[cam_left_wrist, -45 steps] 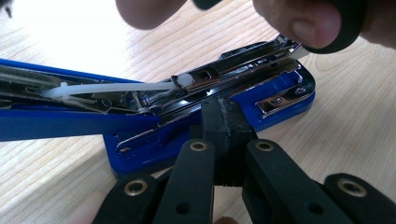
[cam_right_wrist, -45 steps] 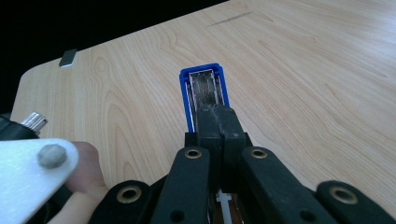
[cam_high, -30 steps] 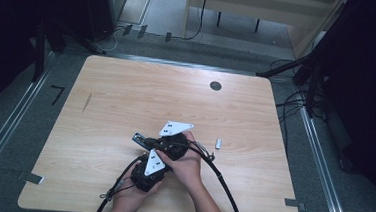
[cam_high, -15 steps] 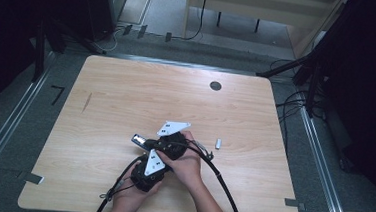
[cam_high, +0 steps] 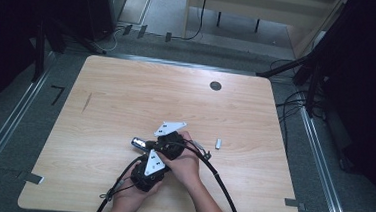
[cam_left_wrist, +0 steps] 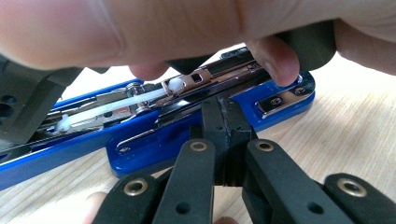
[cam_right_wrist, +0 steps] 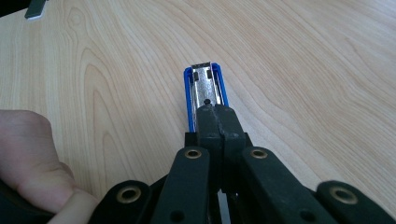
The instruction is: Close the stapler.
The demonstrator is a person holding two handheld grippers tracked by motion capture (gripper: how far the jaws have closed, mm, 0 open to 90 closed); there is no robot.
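Wooden tabletop (cam_high: 126,106) carried the blue stapler (cam_right_wrist: 205,91), its long axis running straight ahead of your right gripper (cam_right_wrist: 218,122), whose jaws pinched its open top. Your left gripper (cam_left_wrist: 227,135) met the stapler's side crosswise, jaws pressed together, seemingly on its base edge.

- Both forearms enter from the bottom edge of the high view and meet close together near the front of the desk.
- The left hand (cam_high: 132,195) grips the left claw (cam_high: 147,169), which sits nearer the person and points forward and to the right.
- The right hand (cam_high: 186,162) wraps the right claw (cam_high: 166,143), just beyond the left one and touching it, pointing toward the person's left.
- In the left claw's own view, its two black jaws are pressed together at the tips, with the fingers (cam_left_wrist: 275,58) of the other hand directly above.
- In the right claw's own view, its jaws likewise meet tip to tip, with no gap showing.
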